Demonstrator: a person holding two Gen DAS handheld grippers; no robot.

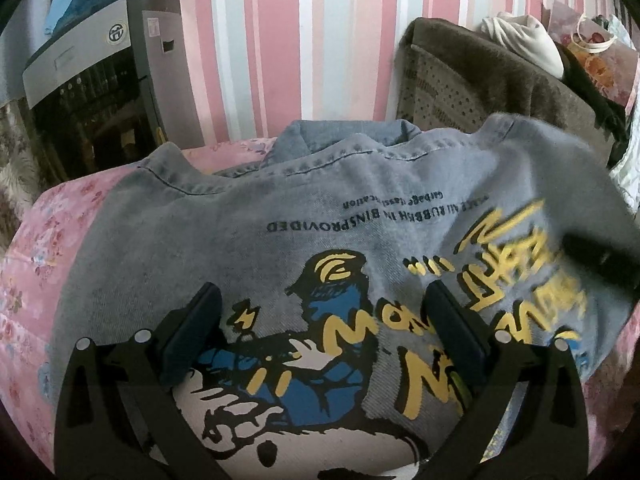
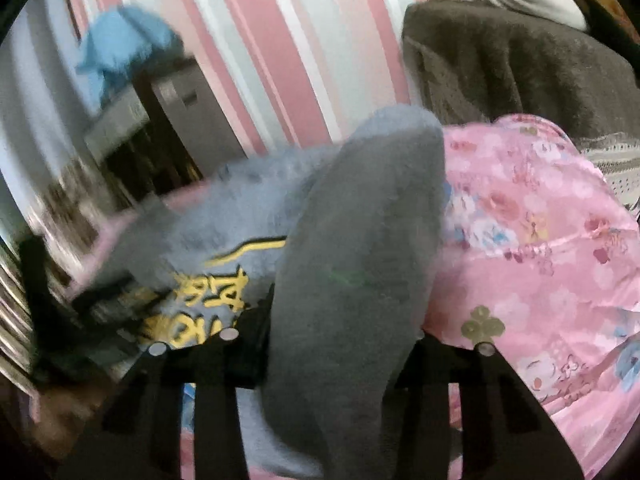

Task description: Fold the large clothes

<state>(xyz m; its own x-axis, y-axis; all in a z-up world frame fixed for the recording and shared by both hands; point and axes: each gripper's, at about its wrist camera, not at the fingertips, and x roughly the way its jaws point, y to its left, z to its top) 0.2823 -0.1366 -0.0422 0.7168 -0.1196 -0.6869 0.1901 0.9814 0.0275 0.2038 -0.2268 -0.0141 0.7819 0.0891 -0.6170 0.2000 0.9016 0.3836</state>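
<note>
Item: 1 grey-blue denim jacket (image 1: 248, 216) with a yellow, blue and white cartoon print, lying back-up on a pink floral bedspread (image 1: 44, 248), collar toward the pink-striped wall (image 1: 280, 40).

Left gripper (image 1: 320, 320): 2 black fingers (image 1: 200, 320) spread wide, poised over the printed back panel, nothing between them.

Right gripper (image 2: 332, 344): a thick grey sleeve or side fold (image 2: 360, 260) of the jacket runs up between the 2 fingers; the pads appear to pinch it, though blur hides the contact.

Key relation: the held fold rises from the jacket's right edge, its long axis pointing away from the fingers toward the wall; the printed panel lies to its left. Judgement: the right hand is better placed to carry the fold across.
</note>
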